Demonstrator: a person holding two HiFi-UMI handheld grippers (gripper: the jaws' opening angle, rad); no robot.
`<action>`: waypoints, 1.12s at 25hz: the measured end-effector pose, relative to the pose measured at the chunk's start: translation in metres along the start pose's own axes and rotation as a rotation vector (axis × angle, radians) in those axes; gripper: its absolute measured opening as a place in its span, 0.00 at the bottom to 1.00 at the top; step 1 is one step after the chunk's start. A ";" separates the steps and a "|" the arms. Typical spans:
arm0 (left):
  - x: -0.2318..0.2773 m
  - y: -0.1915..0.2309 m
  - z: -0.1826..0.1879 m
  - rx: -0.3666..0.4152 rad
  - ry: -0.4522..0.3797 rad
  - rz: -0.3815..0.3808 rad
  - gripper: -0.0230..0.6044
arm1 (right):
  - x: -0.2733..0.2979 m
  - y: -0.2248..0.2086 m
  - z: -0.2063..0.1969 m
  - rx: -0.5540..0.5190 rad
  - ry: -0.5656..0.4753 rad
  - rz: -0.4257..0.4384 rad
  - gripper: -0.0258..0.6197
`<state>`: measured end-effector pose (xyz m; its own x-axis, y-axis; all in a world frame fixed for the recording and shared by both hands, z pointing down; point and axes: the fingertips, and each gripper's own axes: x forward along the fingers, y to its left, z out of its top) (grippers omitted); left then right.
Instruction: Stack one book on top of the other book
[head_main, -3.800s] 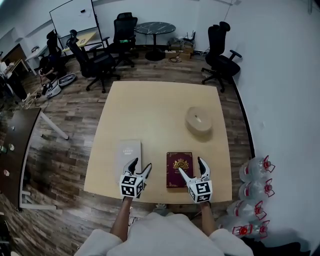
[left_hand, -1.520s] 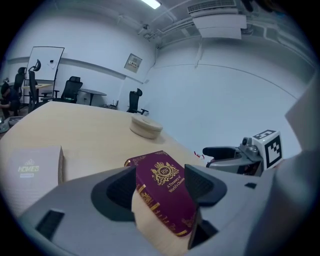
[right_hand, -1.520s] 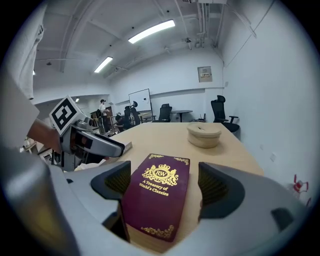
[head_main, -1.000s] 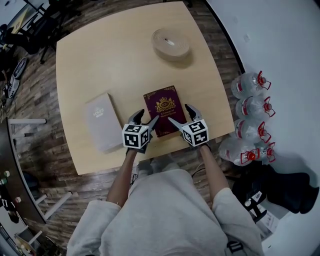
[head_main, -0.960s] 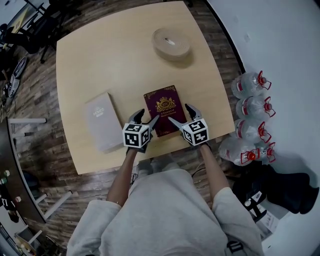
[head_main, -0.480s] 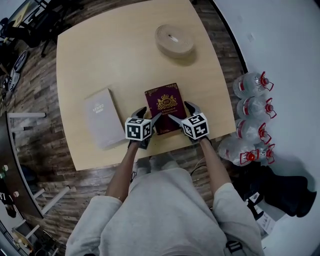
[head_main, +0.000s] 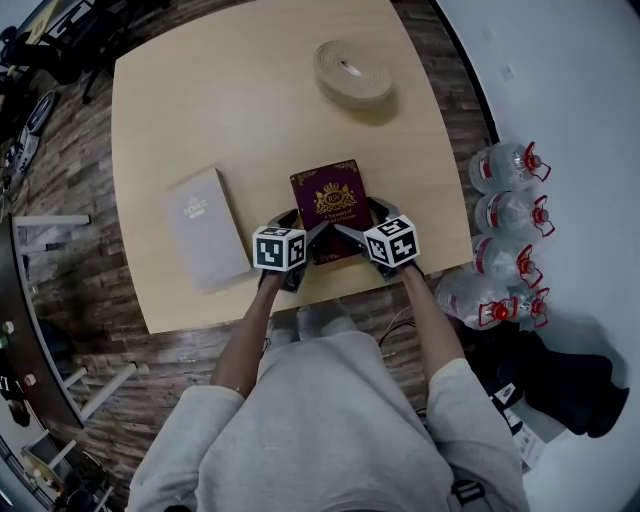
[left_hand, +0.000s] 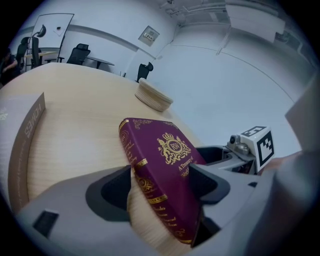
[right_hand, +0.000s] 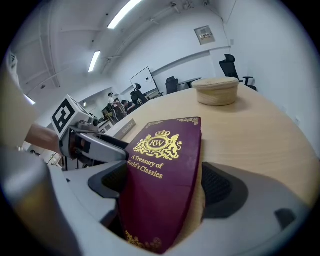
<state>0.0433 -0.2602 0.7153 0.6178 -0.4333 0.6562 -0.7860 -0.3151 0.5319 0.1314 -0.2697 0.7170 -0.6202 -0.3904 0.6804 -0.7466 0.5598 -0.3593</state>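
Observation:
A maroon book with a gold crest lies flat near the front edge of the table. A grey book lies flat to its left, apart from it. My left gripper is at the maroon book's near left corner and my right gripper at its near right corner. In the left gripper view the maroon book sits between the opening jaws of the left gripper, pads not pressing. In the right gripper view the maroon book likewise fills the gap of the opening right gripper.
A round beige roll sits at the far right of the table. Several water bottles stand on the floor to the right. The table's front edge runs just under both grippers. The grey book's spine shows left in the left gripper view.
Both grippers have sunk toward the table and slid onto the maroon book's near corners, their jaws spreading wider. Neither book has moved.

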 end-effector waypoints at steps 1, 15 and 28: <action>0.001 -0.001 -0.001 -0.001 0.005 -0.002 0.61 | 0.001 0.000 0.000 0.003 0.002 0.002 0.75; 0.006 0.001 -0.006 -0.042 0.012 -0.001 0.61 | 0.007 0.002 -0.003 0.070 0.052 0.055 0.70; 0.007 -0.001 -0.005 -0.060 0.003 0.001 0.61 | 0.007 0.000 -0.004 0.103 0.077 0.068 0.69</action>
<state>0.0483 -0.2590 0.7219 0.6173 -0.4311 0.6581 -0.7836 -0.2632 0.5627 0.1275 -0.2693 0.7244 -0.6529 -0.2950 0.6977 -0.7268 0.5035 -0.4672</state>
